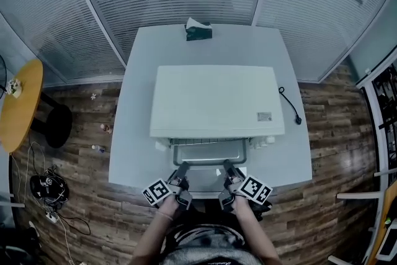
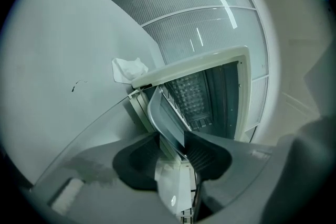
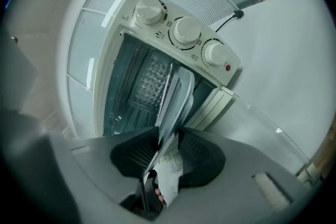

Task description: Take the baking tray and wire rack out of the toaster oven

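Note:
The white toaster oven (image 1: 214, 99) stands on the white table (image 1: 139, 84) with its door folded down toward me. The grey baking tray (image 1: 209, 153) sticks partway out of the oven's mouth. My left gripper (image 1: 182, 172) is shut on the tray's front rim near its left corner, and my right gripper (image 1: 228, 169) on the same rim near the right corner. In the left gripper view the tray (image 2: 167, 115) runs edge-on between the pads of the gripper (image 2: 176, 149). The right gripper view shows the tray (image 3: 177, 105) pinched the same way by the gripper (image 3: 168, 152). I cannot make out the wire rack for certain.
The glass door (image 2: 94, 134) lies flat under the tray and both grippers. Three knobs (image 3: 186, 30) line the oven's right side. A tissue box (image 1: 198, 30) sits at the table's far edge, and a power cord (image 1: 290, 105) lies to the oven's right. A yellow round table (image 1: 22, 105) stands at the left.

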